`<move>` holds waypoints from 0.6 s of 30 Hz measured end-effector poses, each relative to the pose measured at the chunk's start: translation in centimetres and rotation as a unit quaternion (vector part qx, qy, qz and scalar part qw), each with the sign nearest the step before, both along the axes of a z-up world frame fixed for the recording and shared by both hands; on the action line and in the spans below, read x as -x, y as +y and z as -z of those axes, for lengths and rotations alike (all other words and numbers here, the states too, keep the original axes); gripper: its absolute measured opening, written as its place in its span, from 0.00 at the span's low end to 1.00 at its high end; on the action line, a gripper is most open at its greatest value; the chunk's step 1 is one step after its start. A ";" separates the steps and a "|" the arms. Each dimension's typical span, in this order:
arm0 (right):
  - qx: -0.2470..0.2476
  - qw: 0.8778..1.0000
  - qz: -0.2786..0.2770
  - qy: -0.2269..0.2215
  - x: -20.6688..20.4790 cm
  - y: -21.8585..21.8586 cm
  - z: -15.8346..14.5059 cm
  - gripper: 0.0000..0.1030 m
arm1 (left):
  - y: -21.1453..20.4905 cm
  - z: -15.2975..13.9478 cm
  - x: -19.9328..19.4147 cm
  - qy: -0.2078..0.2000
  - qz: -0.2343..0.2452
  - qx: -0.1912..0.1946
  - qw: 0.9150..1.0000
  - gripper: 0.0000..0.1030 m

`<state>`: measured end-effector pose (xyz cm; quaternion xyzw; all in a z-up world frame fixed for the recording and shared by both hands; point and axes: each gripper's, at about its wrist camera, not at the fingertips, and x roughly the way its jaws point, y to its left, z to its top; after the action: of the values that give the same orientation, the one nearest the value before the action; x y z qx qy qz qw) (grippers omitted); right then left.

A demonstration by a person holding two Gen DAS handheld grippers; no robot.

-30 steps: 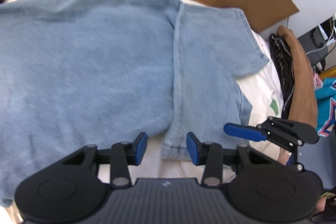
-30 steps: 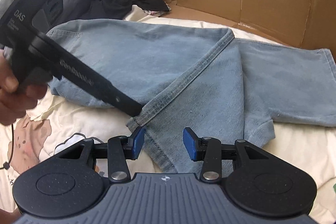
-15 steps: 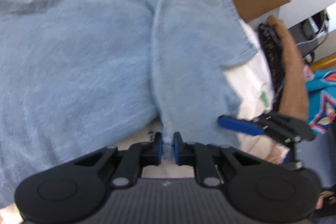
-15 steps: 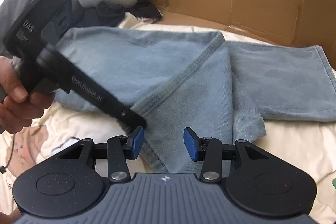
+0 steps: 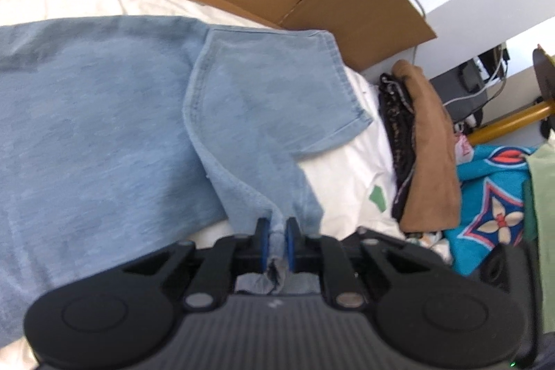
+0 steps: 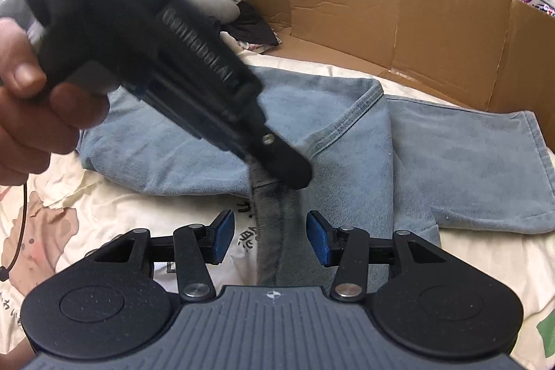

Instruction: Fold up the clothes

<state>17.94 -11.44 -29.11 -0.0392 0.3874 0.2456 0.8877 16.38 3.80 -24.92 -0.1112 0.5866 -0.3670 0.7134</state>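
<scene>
Left wrist view: the left hand-held gripper (image 5: 276,241) is pinched tight on a hem of the blue shirt (image 5: 104,134). Nearby, the right hand-held gripper (image 6: 270,240) stands wide apart, straddling that hem, gripping nothing. Beyond, the shirt lies spread over the bed (image 6: 104,207), cardboard (image 6: 399,23) behind.

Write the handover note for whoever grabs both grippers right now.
Left gripper: shut on the hem corner of the blue T-shirt, lifting it off the white sheet.
Right gripper: open, fabric between its fingers, not gripped.
Done: one side of the shirt is folded over the body.
Left: grip with the right gripper, finish the folds, lay the shirt flat.
</scene>
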 end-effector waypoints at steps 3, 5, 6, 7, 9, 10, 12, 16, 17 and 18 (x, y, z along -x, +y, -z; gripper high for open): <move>0.020 1.000 0.008 -0.018 -0.1 0.4 -0.2 0.49 | -0.4 -0.6 -0.2 0.003 -0.002 0.015 1.000 0.11; 0.034 0.999 0.009 -0.026 -0.4 0.2 -0.3 0.19 | -0.7 -1.1 -0.3 -0.007 -0.002 0.017 1.000 0.11; 0.045 0.998 0.012 -0.030 -0.7 0.1 -0.4 0.18 | -0.9 -1.4 -0.4 -0.018 -0.001 0.013 1.000 0.12; 0.047 0.998 0.018 -0.030 -1.0 -0.4 -0.5 0.08 | -0.9 -1.7 -0.4 -0.030 -0.004 0.012 0.999 0.14; 0.047 0.998 0.034 -0.025 -1.7 -1.6 -0.8 0.05 | -0.5 -2.4 -0.5 -0.055 -0.017 0.014 0.998 0.19; 0.041 0.998 0.044 -0.016 -2.3 -2.4 -1.1 0.05 | -0.3 -2.6 -0.6 -0.063 -0.024 0.015 0.998 0.20; 0.036 0.998 0.057 -0.006 -3.2 -3.6 -1.5 0.05 | 0.4 -2.7 -1.1 -0.068 -0.042 0.016 0.997 0.22; 0.043 0.997 0.065 -0.006 -4.6 -5.5 -2.2 0.05 | 1.5 -2.4 -2.4 -0.082 -0.065 -0.006 0.995 0.24; 0.045 0.997 0.070 -0.006 -4.9 -5.9 -2.3 0.05 | 1.8 -2.2 -2.7 -0.083 -0.069 -0.013 0.994 0.25; 0.046 0.996 0.074 -0.007 -5.3 -6.3 -2.3 0.05 | 2.1 -2.0 -3.0 -0.084 -0.074 -0.020 0.994 0.29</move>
<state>23.25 -17.73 -26.80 -0.0531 0.3941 0.1609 0.9033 19.35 5.94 -22.92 -0.1088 0.5223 -0.3098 0.7870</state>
